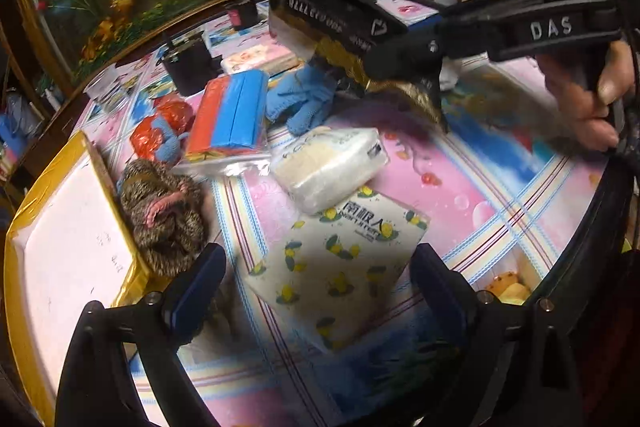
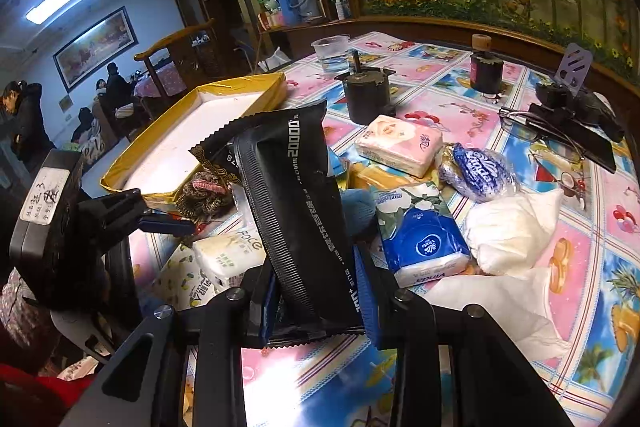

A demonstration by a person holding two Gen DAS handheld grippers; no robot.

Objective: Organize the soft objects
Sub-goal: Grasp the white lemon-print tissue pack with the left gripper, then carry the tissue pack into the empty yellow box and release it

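Note:
My right gripper [image 2: 316, 303] is shut on a black soft pack [image 2: 296, 211] and holds it above the table; in the left wrist view the same pack [image 1: 332, 11] hangs in the air at the top. My left gripper [image 1: 316, 291] is open and empty, just above a lemon-print tissue pack [image 1: 340, 267]. A gold-edged white tray [image 1: 68, 247] lies at the left, also seen in the right wrist view [image 2: 192, 131]. Near it lie a furry brown item [image 1: 164, 215], a white "face" pack [image 1: 332, 163], a red-blue pack [image 1: 232, 115] and blue gloves [image 1: 304, 99].
In the right wrist view a pink tissue pack [image 2: 400, 143], a blue Vinda pack [image 2: 424, 243], a blue-white roll [image 2: 476, 171], white bags [image 2: 512, 231], glasses [image 2: 536, 131], two black cylinders [image 2: 368, 95] and a plastic cup [image 2: 332, 51] crowd the table. People sit far left.

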